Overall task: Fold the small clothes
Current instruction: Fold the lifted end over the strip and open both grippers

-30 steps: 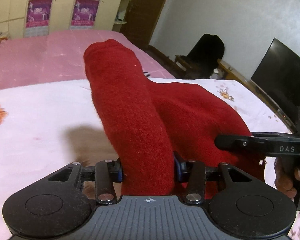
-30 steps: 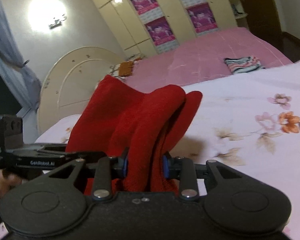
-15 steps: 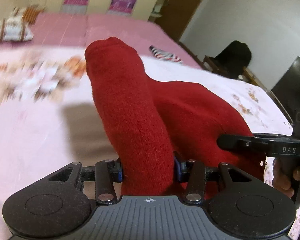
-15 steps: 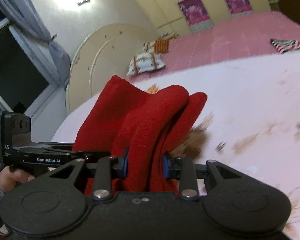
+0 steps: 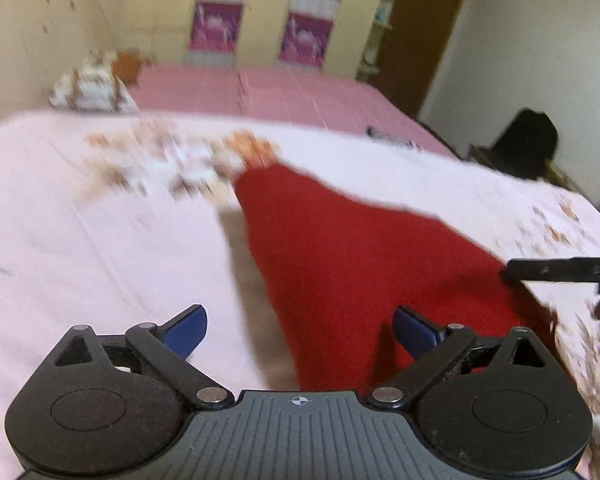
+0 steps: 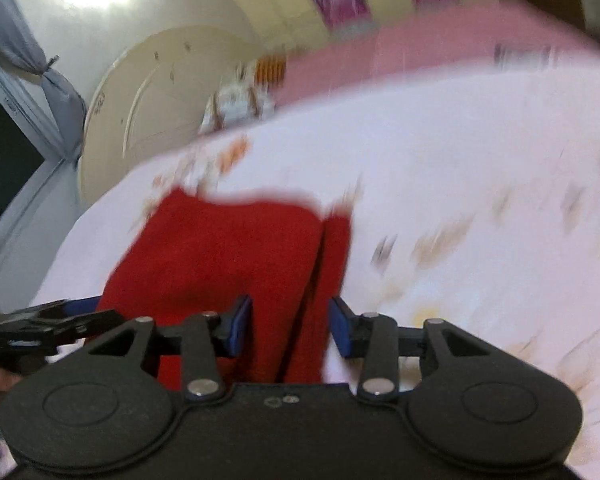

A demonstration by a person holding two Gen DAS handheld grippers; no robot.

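Observation:
A red knitted garment (image 5: 340,264) lies spread flat on the pale floral bed sheet (image 5: 100,264). My left gripper (image 5: 300,330) is open wide, its blue pads apart with the near edge of the garment between them, not touching. In the right wrist view the garment (image 6: 228,256) lies flat too. My right gripper (image 6: 290,330) is open, its pads standing a little off either side of the cloth's near edge. The right gripper's finger (image 5: 560,270) shows at the garment's right side in the left wrist view. Both views are motion-blurred.
A patterned pillow (image 5: 90,90) and a pink cover (image 5: 260,92) lie at the far end of the bed. A cream headboard (image 6: 152,96) stands beyond. A dark chair (image 5: 526,148) stands to the right of the bed. The left gripper's finger (image 6: 40,326) shows at lower left.
Both grippers opened and let go of the red garment. It dropped from a bunched, raised hold to lie flat on the sheet. Both cameras swung towards the headboard.

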